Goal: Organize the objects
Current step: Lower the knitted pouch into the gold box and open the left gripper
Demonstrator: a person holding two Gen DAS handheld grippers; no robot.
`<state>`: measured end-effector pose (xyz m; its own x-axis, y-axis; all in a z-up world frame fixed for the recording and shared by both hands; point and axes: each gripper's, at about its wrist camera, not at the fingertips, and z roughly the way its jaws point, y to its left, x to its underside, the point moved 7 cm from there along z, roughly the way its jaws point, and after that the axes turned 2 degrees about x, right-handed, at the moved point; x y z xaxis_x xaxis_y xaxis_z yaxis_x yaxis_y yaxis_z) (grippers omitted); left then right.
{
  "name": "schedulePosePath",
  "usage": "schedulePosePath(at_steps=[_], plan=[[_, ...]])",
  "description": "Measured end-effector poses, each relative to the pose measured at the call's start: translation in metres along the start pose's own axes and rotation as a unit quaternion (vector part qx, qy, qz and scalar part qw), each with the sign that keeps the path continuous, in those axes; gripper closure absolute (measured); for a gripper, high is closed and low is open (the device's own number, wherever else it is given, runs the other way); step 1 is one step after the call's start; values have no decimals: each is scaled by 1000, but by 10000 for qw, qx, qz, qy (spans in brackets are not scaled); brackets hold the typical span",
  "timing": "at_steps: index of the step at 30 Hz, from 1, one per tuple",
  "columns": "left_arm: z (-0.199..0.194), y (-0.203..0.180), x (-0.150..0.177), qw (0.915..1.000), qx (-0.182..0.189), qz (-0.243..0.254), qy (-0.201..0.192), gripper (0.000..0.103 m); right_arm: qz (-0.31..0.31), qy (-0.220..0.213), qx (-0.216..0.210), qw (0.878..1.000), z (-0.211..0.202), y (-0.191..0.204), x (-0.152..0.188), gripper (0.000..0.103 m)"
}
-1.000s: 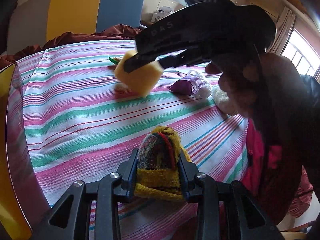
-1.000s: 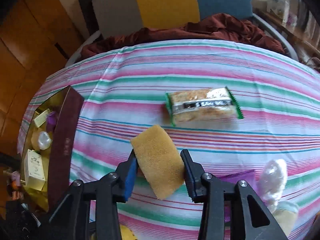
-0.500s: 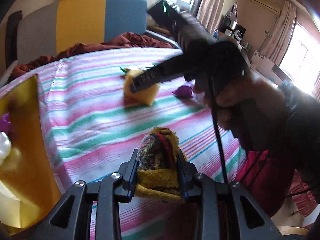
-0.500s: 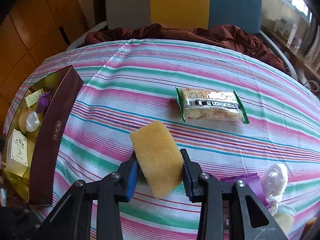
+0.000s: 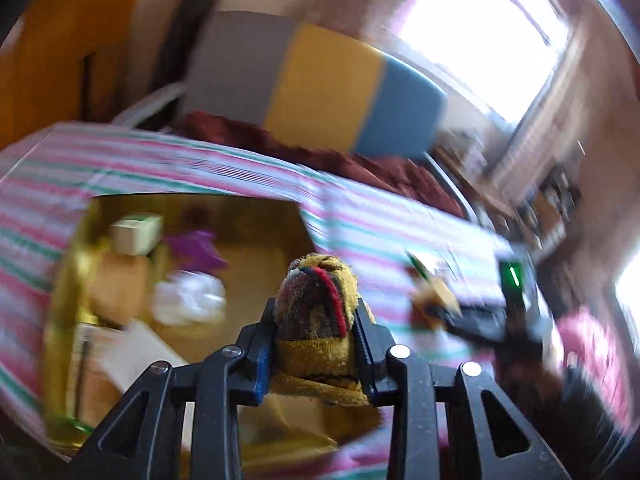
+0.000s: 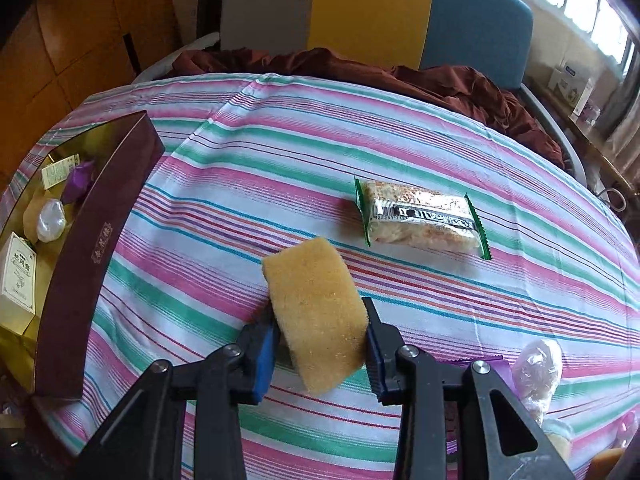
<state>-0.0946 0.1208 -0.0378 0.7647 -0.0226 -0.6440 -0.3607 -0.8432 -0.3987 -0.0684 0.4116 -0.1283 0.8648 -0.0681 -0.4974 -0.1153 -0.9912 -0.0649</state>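
Observation:
My left gripper is shut on a rolled yellow and multicoloured sock and holds it over the open gold-lined box; this view is blurred. My right gripper is shut on a yellow sponge, held above the striped tablecloth. The right gripper with the sponge shows small in the left wrist view. The dark red box lies at the left in the right wrist view, holding a white carton, a purple packet and a clear wrapped item.
A green-edged snack packet lies on the cloth right of centre. A purple wrapper and a clear wrapped ball lie near the front right. A grey, yellow and blue chair back and a maroon cloth stand behind the table.
My left gripper has swung left with the sock, from over the cloth to over the open box. My right gripper has risen slightly with the sponge.

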Motion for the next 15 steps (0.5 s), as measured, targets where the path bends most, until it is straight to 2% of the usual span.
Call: schedulePosePath(at_steps=[3,6,9,14,15], plan=[[1,44,-17,9982,-191,-574,16,70,-46,-8,27,10000,0,1,0,65],[13,66,-27,9946,-124,-1022,124,70,-38,-6,17,10000,0,1,-1,65],[35,68,-37,9944,-289,-992,217,70,-49,-6,16,10000,0,2,-1,65],[86,54,-44,9951,-414,-594,670,70,-90,-8,32,10000,1,3,-1,65],[98,54,-45,9943,-556,-537,738,70,-90,-8,30,10000,2,3,-1,65]])
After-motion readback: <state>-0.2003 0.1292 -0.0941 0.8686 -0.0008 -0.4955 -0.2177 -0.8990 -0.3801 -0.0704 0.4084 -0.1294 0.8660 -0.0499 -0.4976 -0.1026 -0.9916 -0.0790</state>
